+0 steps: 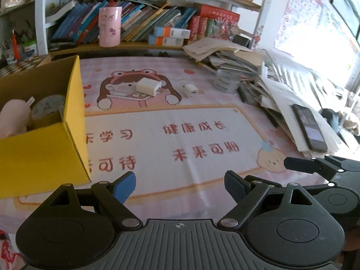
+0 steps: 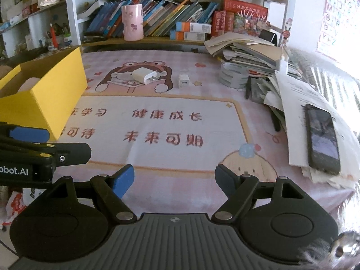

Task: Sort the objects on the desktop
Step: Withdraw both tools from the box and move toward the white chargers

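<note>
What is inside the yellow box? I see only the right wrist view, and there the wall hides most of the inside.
Observer: In the left wrist view, the box holds a tape roll.
Operator: Only the roll?
Observer: No. A pink soft thing lies beside it, on its left in that view.
Operator: Is the left gripper empty?
Observer: Yes. Its jaws are open, and only the mat shows between them.
</note>
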Available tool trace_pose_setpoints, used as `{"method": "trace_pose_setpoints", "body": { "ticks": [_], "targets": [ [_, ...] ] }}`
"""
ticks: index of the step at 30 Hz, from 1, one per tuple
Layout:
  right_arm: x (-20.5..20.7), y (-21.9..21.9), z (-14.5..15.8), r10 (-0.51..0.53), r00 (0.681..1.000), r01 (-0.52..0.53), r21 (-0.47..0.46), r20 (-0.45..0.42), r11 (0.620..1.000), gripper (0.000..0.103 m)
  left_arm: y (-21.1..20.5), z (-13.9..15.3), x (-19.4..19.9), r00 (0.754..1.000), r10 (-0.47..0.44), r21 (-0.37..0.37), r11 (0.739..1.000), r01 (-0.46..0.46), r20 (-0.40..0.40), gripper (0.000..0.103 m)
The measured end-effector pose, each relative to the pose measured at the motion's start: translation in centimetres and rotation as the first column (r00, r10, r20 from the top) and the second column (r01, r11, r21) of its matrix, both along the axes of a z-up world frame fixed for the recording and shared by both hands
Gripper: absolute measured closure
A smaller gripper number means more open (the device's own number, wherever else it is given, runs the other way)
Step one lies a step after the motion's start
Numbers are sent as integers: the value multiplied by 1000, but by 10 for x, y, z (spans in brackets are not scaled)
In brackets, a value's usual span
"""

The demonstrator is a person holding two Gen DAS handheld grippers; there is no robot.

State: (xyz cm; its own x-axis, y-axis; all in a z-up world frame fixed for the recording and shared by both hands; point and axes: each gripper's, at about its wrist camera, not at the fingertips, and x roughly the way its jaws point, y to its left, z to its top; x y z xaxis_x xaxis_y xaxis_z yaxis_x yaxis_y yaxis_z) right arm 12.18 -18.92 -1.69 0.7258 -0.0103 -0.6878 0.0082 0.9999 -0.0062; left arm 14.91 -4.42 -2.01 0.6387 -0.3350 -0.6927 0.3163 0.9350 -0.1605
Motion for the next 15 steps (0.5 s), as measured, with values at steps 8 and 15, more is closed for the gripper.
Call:
{"method": "trace_pose_setpoints", "body": {
  "ticks": [8,15],
  "targets": [
    [48,-24,-6,62,998,-62,40,-1,997,26,-21,2,39,996,87,44,995,-88,18,15],
    [91,-36,-10,108,994,-109,66,11,992,28,-31,4,73,987,157,86,984,-159,33,15]
  ]
}}
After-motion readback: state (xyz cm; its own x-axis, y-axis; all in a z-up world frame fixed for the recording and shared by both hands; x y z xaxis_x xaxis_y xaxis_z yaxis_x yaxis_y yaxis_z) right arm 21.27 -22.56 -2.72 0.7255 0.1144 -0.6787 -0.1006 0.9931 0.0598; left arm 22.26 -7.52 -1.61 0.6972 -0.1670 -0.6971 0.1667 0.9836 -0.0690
